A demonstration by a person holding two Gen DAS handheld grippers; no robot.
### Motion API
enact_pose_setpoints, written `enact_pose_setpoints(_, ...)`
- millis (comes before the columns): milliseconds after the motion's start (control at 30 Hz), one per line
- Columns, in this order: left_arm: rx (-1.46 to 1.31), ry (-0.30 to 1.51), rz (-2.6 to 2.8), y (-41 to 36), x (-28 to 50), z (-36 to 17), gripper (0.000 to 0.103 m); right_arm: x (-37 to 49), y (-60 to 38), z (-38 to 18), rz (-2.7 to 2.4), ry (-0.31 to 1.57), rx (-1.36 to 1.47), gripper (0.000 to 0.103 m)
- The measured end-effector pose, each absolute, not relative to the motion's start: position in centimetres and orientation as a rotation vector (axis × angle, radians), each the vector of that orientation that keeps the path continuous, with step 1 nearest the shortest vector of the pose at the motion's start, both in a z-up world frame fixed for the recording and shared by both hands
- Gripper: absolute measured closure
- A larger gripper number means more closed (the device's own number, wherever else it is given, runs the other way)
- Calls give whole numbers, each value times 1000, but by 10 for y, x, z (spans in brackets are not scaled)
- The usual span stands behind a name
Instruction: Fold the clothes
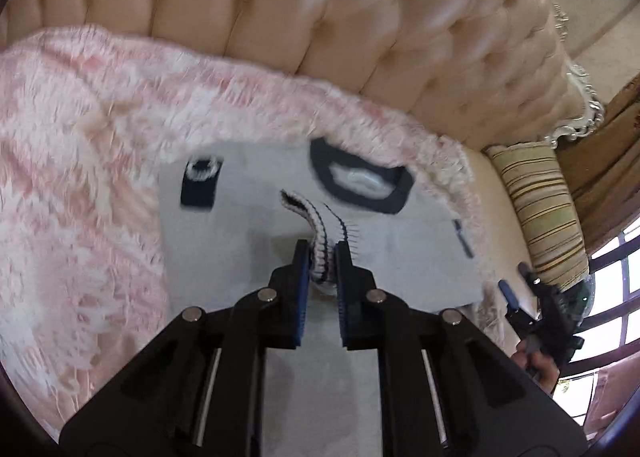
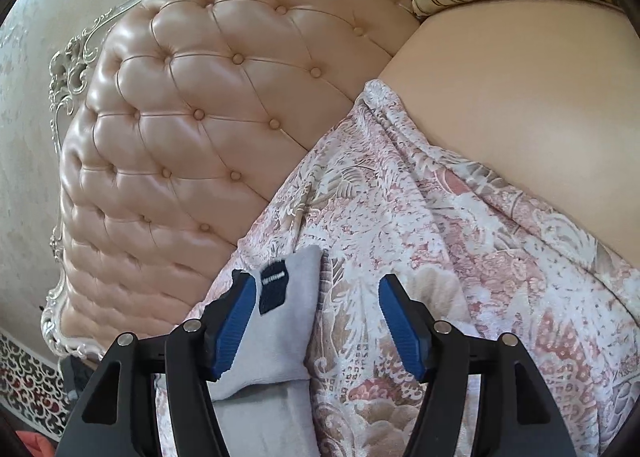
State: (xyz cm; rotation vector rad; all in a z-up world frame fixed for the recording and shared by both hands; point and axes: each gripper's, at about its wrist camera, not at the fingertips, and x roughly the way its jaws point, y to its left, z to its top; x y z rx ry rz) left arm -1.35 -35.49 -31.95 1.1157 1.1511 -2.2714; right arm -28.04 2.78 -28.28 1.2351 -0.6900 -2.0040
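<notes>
A pale grey garment with dark navy patches (image 1: 248, 241) is seen spread flat on a pink-and-white patterned throw (image 1: 80, 145) over a tufted beige leather sofa (image 1: 320, 17). In the left wrist view, the left gripper (image 1: 322, 257) is shown with its fingers nearly together, clamped on a black-and-white ribbed strip (image 1: 320, 245) of the garment; the right gripper (image 1: 520, 289) is glimpsed at the garment's far edge, held in a hand (image 1: 540, 367). Only the right wrist view shows those blue-padded fingers (image 2: 236, 321) standing well apart, a grey corner lying between them unpinched. A small navy label (image 2: 273, 291) there carries white lettering too small to be read. A striped cushion (image 1: 540, 217) is seen beside the throw.
</notes>
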Motion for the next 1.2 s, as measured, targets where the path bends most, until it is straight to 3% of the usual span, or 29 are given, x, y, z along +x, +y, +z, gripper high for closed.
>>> enact_pose_setpoints(333,1142,1090,-2229,-357,-17,-346,89,-286,8,-314,-1404,-1093,1242,37)
enact_pose_setpoints(467,1129,1101,-2231,-360,-17,-344,89,-275,-8,-320,-1352,-996,1386,37)
enact_pose_setpoints(1033,1066,1070,-2252,-367,-13,-320,89,-244,-27,-321,-1445,-847,1521,36)
enact_pose_setpoints(1200,1062,1055,-2270,-370,-17,-310,89,-246,-19,-324,-1436,-889,1514,36)
